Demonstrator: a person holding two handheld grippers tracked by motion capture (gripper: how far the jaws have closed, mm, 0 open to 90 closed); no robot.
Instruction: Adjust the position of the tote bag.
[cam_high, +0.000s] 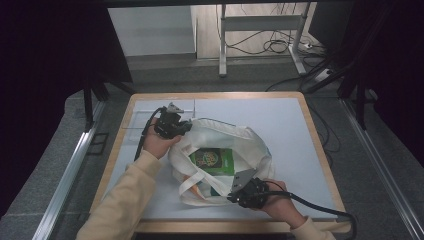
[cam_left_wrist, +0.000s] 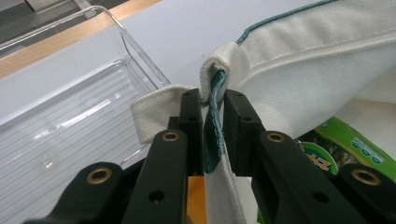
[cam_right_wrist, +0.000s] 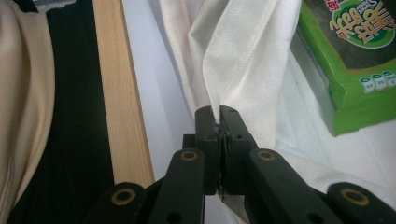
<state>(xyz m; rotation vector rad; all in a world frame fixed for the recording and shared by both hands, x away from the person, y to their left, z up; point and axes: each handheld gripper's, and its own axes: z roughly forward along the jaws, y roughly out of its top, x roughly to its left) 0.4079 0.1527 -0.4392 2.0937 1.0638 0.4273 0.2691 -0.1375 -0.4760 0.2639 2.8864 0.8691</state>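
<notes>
**Tote bag held open from two sides on the table**

Tote bag, white canvas with a thin green piping along its rim, lies near the middle of the pale table, its mouth spread wide toward the camera in the high view. Inside it rests a green snack packet, flat and face up, with another orange-edged item partly hidden below it.

At the bag's far left edge, the left gripper is clenched on the rim: in the left gripper view its black jaws pinch a fold of canvas together with a dark green strip of fabric that runs between the pads. Just beside that gripper sits a clear plastic tray, ribbed on its floor, touching or nearly touching the bag's edge.

At the near right edge of the bag, the right gripper is clamped tight on a pleat of white canvas, the jaws almost meeting around the cloth. The green packet lies well to the right of those jaws in that view, and the table's wooden border runs along the left.
</notes>
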